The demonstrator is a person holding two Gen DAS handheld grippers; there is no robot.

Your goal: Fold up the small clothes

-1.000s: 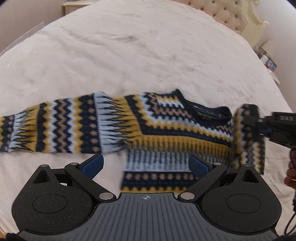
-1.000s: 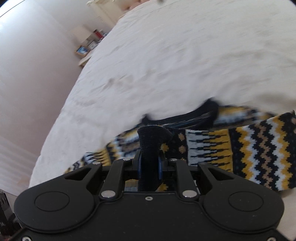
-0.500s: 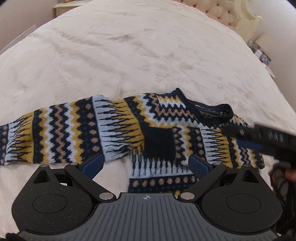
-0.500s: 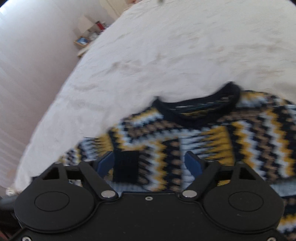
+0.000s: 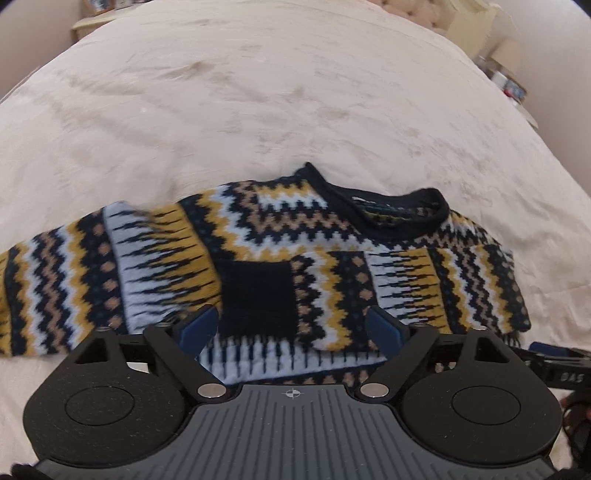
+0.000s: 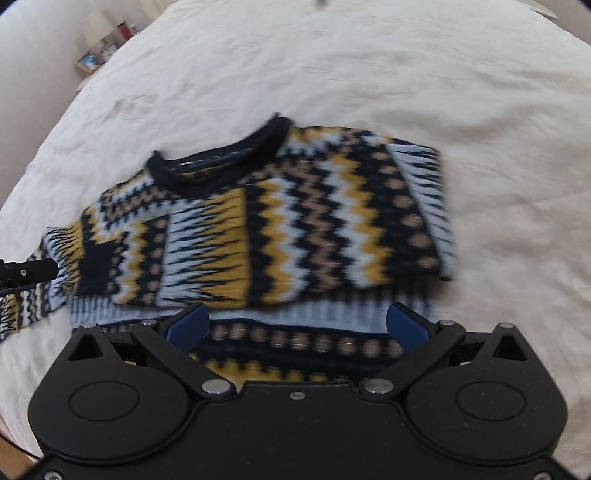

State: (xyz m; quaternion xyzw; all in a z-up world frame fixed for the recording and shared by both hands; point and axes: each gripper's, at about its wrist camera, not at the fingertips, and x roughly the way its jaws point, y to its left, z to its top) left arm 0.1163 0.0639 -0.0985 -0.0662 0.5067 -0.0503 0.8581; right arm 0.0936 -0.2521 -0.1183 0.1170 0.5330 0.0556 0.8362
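A small knitted sweater (image 5: pixel 288 236) with navy, yellow, white and tan zigzags lies flat on the bed, collar (image 5: pixel 384 210) away from me. One sleeve is folded across the chest, its navy cuff (image 5: pixel 258 295) near the middle. The other sleeve (image 5: pixel 55 280) stretches out to the left. My left gripper (image 5: pixel 291 328) is open and empty above the hem. In the right wrist view the sweater (image 6: pixel 280 221) fills the middle, and my right gripper (image 6: pixel 297 325) is open and empty over its hem. The right gripper's body (image 5: pixel 554 369) shows at the left view's right edge.
The bed cover (image 5: pixel 258 92) is pale cream and slightly creased, spreading wide beyond the sweater. A tufted headboard (image 5: pixel 417 11) stands at the far end. A bedside shelf with small items (image 6: pixel 99 48) sits by the wall on the far left.
My right gripper carried the sleeve across the chest, opened, let go of it and drew back. My left gripper moved closer over the hem.
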